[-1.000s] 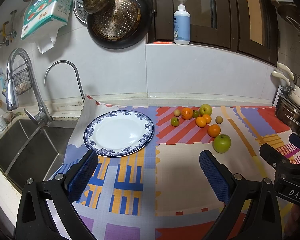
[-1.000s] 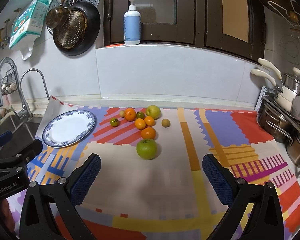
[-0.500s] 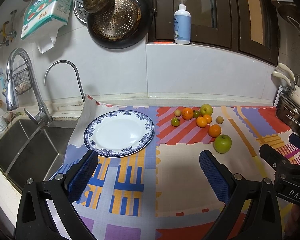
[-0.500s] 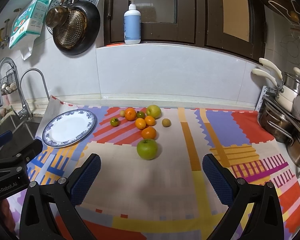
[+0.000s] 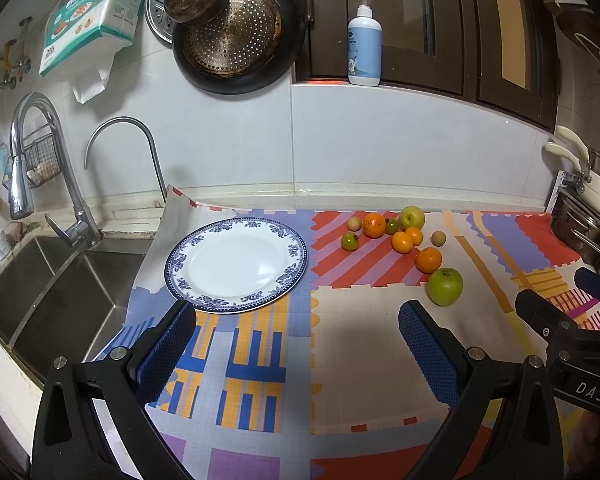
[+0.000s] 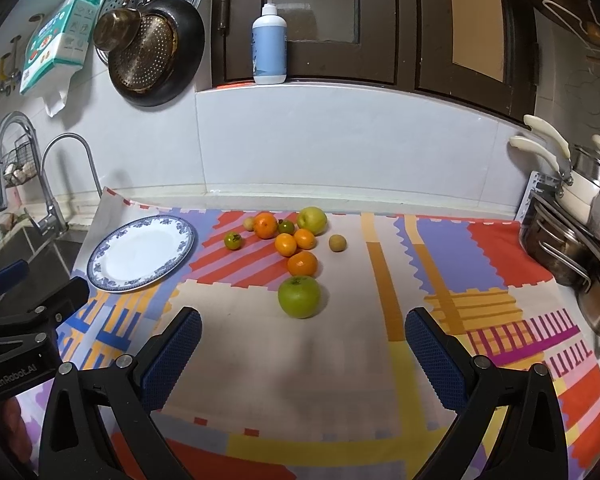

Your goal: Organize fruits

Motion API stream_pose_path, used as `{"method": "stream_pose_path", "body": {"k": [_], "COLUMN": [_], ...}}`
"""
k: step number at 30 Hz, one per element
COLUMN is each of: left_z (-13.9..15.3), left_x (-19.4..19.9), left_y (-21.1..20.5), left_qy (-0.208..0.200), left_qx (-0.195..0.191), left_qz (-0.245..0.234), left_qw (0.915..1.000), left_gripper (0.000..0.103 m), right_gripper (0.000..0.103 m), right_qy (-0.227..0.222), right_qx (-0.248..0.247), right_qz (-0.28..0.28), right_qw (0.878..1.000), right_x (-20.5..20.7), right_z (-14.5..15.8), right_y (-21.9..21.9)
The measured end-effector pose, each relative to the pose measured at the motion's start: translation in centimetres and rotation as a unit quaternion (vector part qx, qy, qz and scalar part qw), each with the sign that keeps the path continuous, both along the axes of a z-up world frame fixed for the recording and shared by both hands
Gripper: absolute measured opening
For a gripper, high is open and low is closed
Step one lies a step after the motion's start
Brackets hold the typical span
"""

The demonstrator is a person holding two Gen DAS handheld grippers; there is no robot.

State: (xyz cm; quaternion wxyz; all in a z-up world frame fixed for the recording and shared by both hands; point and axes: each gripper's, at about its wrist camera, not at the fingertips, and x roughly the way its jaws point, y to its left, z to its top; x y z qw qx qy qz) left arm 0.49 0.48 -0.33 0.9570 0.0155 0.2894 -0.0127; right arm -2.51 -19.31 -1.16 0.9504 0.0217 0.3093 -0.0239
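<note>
A blue-rimmed white plate [image 5: 236, 266] [image 6: 142, 254] lies empty on the colourful mat, left of a cluster of fruit. The cluster has a large green apple [image 5: 445, 286] [image 6: 299, 296] nearest me, several oranges [image 5: 428, 259] [image 6: 302, 263], a yellow-green apple [image 5: 411, 217] [image 6: 312, 220], and small green and tan fruits. My left gripper [image 5: 298, 344] is open and empty, hovering just short of the plate. My right gripper [image 6: 302, 344] is open and empty, just short of the green apple.
A sink [image 5: 44, 292] with taps lies left of the mat. Pots [image 6: 572, 236] stand at the right edge. Pans and a strainer [image 5: 236, 28] hang on the back wall; a soap bottle [image 5: 364, 46] stands on the ledge.
Both grippers have crept slightly forward; the green apple looks a little nearer in the right wrist view. Nothing was grasped or moved.
</note>
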Motion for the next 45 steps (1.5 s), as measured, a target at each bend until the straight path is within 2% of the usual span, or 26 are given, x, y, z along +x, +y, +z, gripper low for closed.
{"method": "stream_pose_path", "body": {"k": [21, 28, 36, 45], "left_z": [-0.8, -1.1, -2.4, -3.9], "left_x": [1.4, 3.4, 6.9, 11.1], "left_y": [-0.6, -1.3, -2.3, -3.8], "left_qy": [0.009, 0.004, 0.028, 0.040], "left_qx": [0.010, 0.023, 0.033, 0.035], "left_qz": [-0.018, -0.049, -0.094, -0.146], "left_qw": [0.9998, 0.9985, 0.9946, 0.9879], "left_gripper": [0.103, 0.103, 0.102, 0.095], "right_gripper": [0.102, 0.102, 0.102, 0.090], "right_qy": [0.012, 0.023, 0.039, 0.074], "right_qx": [-0.007, -0.015, -0.017, 0.000], "right_qz": [0.005, 0.009, 0.030, 0.042], "right_qw": [1.000, 1.000, 0.999, 0.996], "right_x": [1.2, 3.2, 6.2, 10.0], "right_z": [-1.1, -2.2, -3.9, -6.6], "right_y": [-0.1, -0.2, -0.2, -0.4]}}
